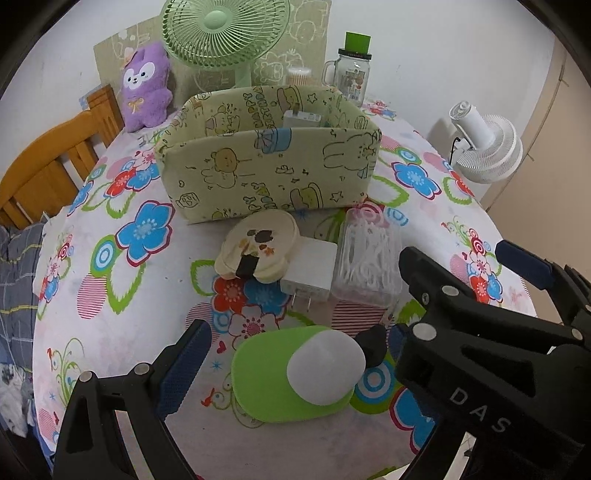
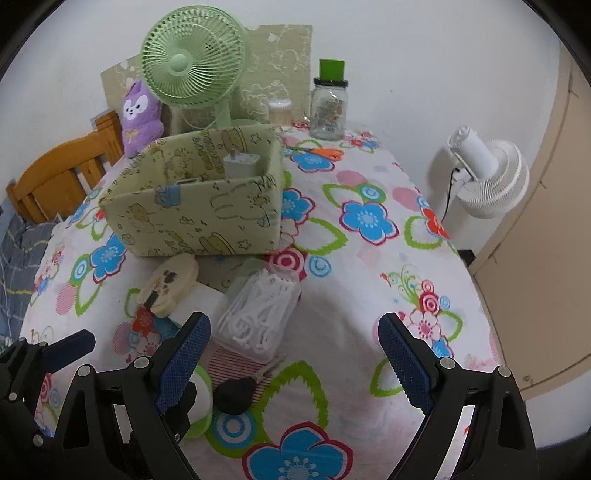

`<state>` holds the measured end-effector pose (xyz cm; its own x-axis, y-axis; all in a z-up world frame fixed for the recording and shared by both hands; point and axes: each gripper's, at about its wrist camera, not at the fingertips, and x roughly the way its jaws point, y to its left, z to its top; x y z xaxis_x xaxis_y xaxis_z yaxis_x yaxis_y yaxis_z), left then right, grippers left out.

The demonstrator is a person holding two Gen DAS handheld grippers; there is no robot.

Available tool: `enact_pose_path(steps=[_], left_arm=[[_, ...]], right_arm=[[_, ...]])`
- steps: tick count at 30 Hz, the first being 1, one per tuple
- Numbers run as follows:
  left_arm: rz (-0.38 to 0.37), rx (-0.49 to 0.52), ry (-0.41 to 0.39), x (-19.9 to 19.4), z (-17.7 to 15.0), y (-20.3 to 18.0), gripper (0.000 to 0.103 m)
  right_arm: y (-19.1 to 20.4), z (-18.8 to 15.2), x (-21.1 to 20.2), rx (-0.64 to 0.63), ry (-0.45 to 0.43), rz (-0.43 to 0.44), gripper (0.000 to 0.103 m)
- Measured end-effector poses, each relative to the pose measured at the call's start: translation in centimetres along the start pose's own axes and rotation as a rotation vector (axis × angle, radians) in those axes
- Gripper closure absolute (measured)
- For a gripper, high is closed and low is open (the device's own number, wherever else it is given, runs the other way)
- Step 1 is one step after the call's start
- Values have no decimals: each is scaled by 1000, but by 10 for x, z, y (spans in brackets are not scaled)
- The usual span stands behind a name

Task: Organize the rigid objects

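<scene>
A green cartoon-print storage box [image 1: 269,166] stands mid-table with a white charger [image 1: 301,119] inside; it also shows in the right wrist view [image 2: 192,206]. In front lie a cream bear-shaped case [image 1: 260,245], a white plug adapter [image 1: 312,273], a clear box of floss picks [image 1: 369,254] and a green oval device with a white dome [image 1: 295,373]. My left gripper [image 1: 291,365] is open around the green device. My right gripper [image 2: 291,358] is open and empty, near the floss box [image 2: 258,314] and a small black object [image 2: 234,397].
A green desk fan [image 1: 225,33], a purple plush [image 1: 146,86] and a glass jar with a green lid [image 1: 352,70] stand at the table's back. A wooden chair [image 1: 48,170] is left, a white floor fan [image 1: 487,147] right. The tablecloth [image 2: 369,258] is flowered.
</scene>
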<state>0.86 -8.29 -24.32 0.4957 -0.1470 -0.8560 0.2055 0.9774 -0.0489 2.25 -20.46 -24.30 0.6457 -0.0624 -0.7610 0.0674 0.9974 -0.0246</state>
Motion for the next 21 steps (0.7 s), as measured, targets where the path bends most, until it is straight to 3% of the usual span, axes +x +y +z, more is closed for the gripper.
enact_pose_path(steps=[7,21], left_arm=[[7,16,10,12,-10,-4,10],[-39,37,71,31,-21,-13,32]], right_arm=[[-2,-13,15,3,42,2,9],[-2,-28,33,12,103,-3,9]])
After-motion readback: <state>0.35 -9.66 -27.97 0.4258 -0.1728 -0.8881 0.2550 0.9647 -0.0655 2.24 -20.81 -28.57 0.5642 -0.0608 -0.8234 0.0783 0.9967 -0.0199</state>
